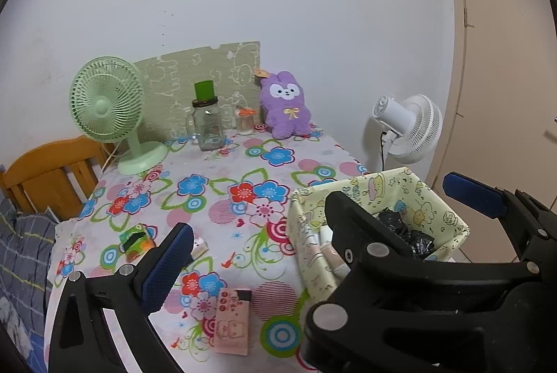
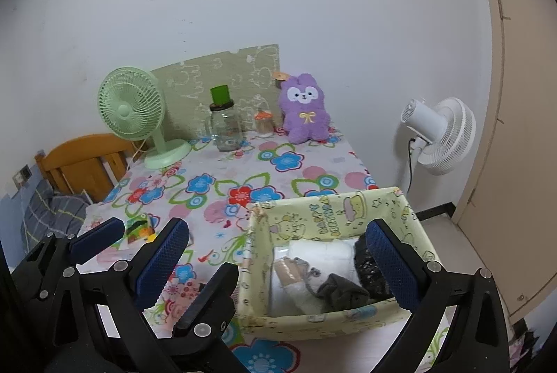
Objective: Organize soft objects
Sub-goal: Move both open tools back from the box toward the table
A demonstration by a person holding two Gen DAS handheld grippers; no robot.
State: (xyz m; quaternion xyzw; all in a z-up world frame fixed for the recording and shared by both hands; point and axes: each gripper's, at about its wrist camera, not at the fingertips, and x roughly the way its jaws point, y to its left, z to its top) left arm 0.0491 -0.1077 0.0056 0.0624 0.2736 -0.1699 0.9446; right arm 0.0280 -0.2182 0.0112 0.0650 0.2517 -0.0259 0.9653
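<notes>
Holding my left hand-held gripper and right hand-held gripper spread apart, empty, over the pale-yellow cartoon-print fabric box of rolled soft items.

On the flower-printed cloth-covered surface, a pale yellow cartoon-print fabric basket sits at the near right edge. In it lie a white folded cloth, a grey soft bundle in front of that, and a black crinkled bag at the right. Along the far edge, left to right, stand a green desk fan, a clear glass jar with a green cap, a small orange-lidded jar and a purple plush rabbit, leaning against the wall. A pink flat packet lies near, left of the basket. A white standing fan is beyond the surface's right side; a wooden bed frame lies left.
</notes>
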